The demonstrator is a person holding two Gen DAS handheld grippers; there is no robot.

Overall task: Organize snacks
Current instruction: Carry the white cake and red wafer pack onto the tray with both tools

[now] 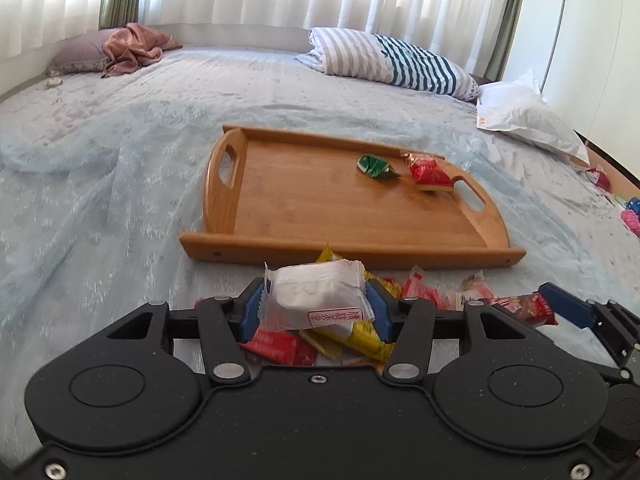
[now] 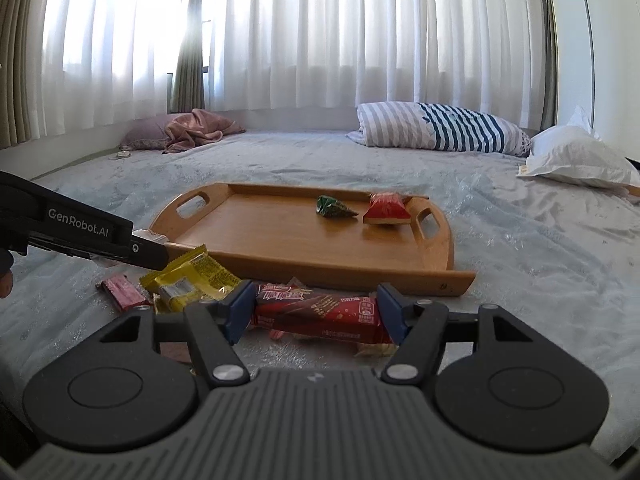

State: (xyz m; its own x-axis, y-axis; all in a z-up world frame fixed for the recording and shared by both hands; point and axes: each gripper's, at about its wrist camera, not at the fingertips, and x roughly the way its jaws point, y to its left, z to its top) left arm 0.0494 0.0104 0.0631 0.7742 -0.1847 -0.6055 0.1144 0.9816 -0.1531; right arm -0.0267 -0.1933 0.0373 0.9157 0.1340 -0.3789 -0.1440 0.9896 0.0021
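Observation:
A wooden tray (image 1: 304,220) (image 2: 280,240) lies on the bed and holds a green snack (image 1: 376,167) (image 2: 334,207) and a red snack (image 1: 430,172) (image 2: 388,210) near its right handle. My left gripper (image 1: 316,300) is shut on a white wrapped snack (image 1: 320,296), held above a pile of yellow (image 1: 356,340) and red packets in front of the tray. My right gripper (image 2: 316,308) is shut on a long red snack bar (image 2: 320,312) near the bed. A yellow packet (image 2: 188,276) lies to its left, under the left gripper's body (image 2: 80,232).
A striped pillow (image 1: 400,60) (image 2: 440,128) and a white pillow (image 1: 524,116) (image 2: 576,158) lie at the back right. A pink pillow with crumpled cloth (image 1: 128,48) (image 2: 192,130) lies at the back left. Curtains hang behind the bed.

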